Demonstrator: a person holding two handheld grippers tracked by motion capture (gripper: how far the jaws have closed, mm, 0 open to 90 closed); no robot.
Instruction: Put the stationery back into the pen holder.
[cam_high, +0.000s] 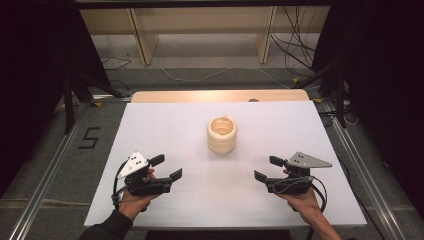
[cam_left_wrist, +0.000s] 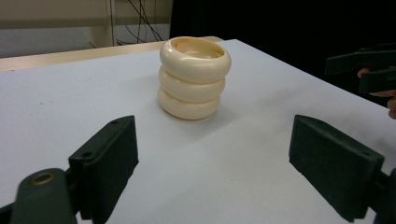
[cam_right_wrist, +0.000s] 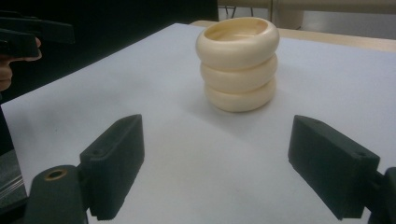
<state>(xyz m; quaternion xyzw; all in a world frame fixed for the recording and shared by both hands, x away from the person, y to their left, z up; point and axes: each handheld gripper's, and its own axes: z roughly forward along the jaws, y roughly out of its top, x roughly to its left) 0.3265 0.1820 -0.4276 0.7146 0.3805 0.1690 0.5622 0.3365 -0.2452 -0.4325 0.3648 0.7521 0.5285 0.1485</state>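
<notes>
High view: one stack (cam_high: 222, 135) of three cream rings stands mid-table (cam_high: 165, 125), white on top. Nearer the person than the stack, the left gripper (cam_high: 167, 167) and right gripper (cam_high: 265, 168) gape wide, empty. Grey floor (cam_high: 55, 165) lies around the table, cables (cam_high: 295, 45) beyond it.

Between my left gripper (cam_high: 166, 167) and my right gripper (cam_high: 264, 168) the white desk (cam_high: 165, 125) lies bare, so either could slide inward without meeting anything. The one obstacle is the cream ringed pot (cam_high: 222, 134), standing upright at the middle, well ahead of both. Bare surface runs all round it. My jaws stand wide on both sides.
</notes>
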